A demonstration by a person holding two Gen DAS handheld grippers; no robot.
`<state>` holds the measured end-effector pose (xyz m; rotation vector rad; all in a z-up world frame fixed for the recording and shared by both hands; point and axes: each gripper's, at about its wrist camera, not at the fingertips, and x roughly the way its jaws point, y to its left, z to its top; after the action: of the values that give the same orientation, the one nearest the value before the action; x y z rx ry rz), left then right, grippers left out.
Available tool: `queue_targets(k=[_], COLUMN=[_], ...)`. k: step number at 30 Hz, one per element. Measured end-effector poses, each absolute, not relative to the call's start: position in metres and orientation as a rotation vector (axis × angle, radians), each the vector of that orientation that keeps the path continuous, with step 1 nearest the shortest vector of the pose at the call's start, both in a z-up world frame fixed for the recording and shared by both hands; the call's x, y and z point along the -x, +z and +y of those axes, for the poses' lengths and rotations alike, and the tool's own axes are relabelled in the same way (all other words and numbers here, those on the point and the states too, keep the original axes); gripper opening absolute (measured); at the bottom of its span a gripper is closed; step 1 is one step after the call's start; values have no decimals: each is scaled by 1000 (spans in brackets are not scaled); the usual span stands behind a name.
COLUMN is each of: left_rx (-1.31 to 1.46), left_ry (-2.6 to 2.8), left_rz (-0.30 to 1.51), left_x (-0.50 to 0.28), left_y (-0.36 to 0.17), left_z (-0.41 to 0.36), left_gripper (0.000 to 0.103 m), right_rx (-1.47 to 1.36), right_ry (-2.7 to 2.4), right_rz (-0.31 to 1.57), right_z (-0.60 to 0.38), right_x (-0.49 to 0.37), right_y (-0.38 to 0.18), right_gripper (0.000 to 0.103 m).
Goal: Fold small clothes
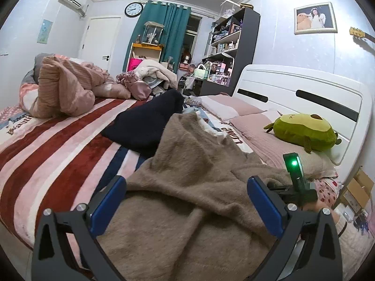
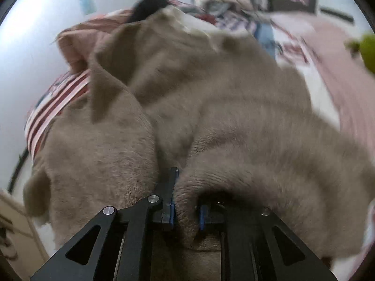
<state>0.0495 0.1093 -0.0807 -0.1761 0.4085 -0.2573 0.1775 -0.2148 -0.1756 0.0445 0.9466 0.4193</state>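
Observation:
A fuzzy taupe sweater (image 1: 187, 182) lies rumpled on the striped bed. My left gripper (image 1: 185, 194) is open, its blue-padded fingers spread wide above the sweater, holding nothing. The right gripper (image 1: 295, 185) shows at the right in the left wrist view, with a green light. In the right wrist view my right gripper (image 2: 186, 201) is shut on a fold of the sweater (image 2: 211, 107), which bunches over the right finger. That view is blurred.
A dark navy garment (image 1: 145, 124) lies beyond the sweater. A pink quilt heap (image 1: 65, 89) sits at the far left, a green avocado plush (image 1: 304, 133) on pillows by the white headboard (image 1: 304, 93). The red and pink striped blanket (image 1: 46, 145) stretches left.

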Motion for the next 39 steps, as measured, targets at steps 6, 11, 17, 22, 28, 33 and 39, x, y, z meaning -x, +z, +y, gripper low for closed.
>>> queue_targets(k=[6,11,17,22,28,33,39], left_rx=[186,192,183,176,184,194,198], left_ry=[-269,-280,-293,-291,-251,-251,-227], left_rz=[411,405,408,397,392,384,378], left_x=[-52,-56,-51,-42,-41,-43,-42], left_y=[-85,-82,-75,-68,-68,-71,-74], left_z=[112,103,86,80,90,107,134], left_gripper=[102,102,102,102,102,102,102], right_rx=[-284,-392,-628,-642,-555,-431,-290], right_ry=[454,236,284,216,263,345,560], right_rz=[843,859,841,745,565,494,491], right_z=[-268,-349,-387,-386,-366,-316,-218], right_x=[-136,-112,-123,-144,-133,-119,-111], right_y=[-142,-142,-185,-174,-113,-59,-27], right_gripper=[58,74,75,9,7,7,7])
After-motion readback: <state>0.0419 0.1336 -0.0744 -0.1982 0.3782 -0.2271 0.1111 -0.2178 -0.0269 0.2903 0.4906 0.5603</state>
